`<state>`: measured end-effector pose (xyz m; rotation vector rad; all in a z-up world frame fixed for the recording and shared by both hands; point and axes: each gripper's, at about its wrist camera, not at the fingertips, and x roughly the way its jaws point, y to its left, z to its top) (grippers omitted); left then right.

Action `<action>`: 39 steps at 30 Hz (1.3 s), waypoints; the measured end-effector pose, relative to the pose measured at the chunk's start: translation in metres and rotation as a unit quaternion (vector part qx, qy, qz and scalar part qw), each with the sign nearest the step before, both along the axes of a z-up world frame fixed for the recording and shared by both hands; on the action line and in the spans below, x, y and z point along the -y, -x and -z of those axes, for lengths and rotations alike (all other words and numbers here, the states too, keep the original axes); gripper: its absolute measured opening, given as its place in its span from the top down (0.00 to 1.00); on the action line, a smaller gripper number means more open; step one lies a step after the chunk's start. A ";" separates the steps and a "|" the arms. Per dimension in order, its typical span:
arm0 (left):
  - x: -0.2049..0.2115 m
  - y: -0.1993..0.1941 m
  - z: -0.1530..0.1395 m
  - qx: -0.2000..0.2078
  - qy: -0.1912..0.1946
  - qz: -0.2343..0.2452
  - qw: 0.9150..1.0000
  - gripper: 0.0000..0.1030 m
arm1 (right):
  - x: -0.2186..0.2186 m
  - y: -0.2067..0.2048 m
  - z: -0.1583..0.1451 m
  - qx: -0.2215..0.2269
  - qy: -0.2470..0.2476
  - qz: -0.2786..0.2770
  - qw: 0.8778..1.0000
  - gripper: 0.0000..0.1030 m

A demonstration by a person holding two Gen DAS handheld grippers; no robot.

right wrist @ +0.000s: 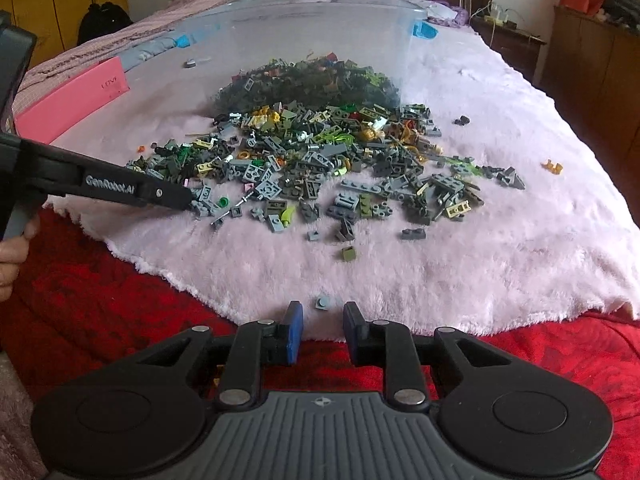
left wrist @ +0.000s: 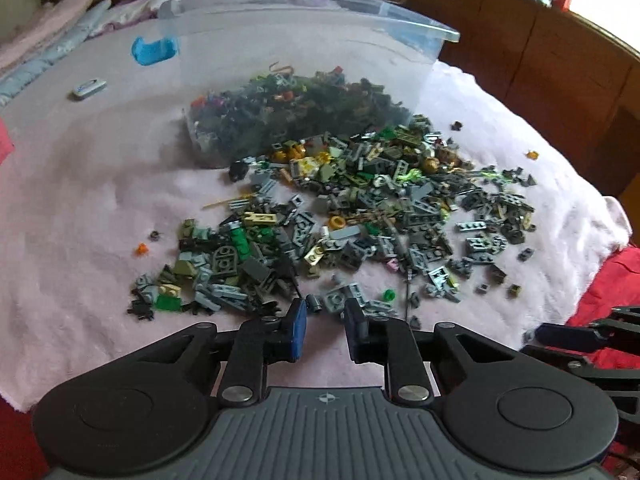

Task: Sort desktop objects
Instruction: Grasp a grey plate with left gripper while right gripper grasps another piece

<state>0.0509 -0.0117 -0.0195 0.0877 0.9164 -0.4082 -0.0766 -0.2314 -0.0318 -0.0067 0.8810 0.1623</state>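
A large heap of small building bricks [left wrist: 360, 208] — mostly grey, olive and green, with a few gold and orange bits — is spread across a pale pink fluffy blanket [left wrist: 100, 208] on a bed, spilling out of a clear plastic bin [left wrist: 304, 40] that lies tipped on its side behind the heap, with more bricks still inside it. The left gripper [left wrist: 325, 322] sits low at the near edge of the pile, its blue-padded fingers [left wrist: 298, 320] spread apart and holding nothing; a light grey plate [left wrist: 335, 300] lies just past the gap between them. The right gripper [right wrist: 322, 326] hovers over the blanket's near fringe where it meets a red cover [right wrist: 100, 300], fingers likewise released and empty, with a single small grey stud piece [right wrist: 323, 303] lying just ahead of the tips, well apart from the main heap. A pink box [right wrist: 72, 100] stands at the far left of the blanket, and a stray orange piece [right wrist: 553, 166] lies off to the right.
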 end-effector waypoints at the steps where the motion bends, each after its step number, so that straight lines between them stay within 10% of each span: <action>1: 0.003 0.000 0.001 0.000 -0.003 0.004 1.000 0.78 | 0.000 0.000 0.001 -0.001 -0.001 0.000 1.000 0.76; 17: 0.001 -0.007 0.006 0.015 -0.086 -0.039 0.995 0.71 | 0.001 -0.001 0.008 0.006 -0.002 -0.005 1.000 0.75; 39: 0.017 0.015 -0.001 0.036 -0.055 0.008 0.998 0.77 | 0.000 0.001 0.011 0.020 0.007 -0.014 1.000 0.75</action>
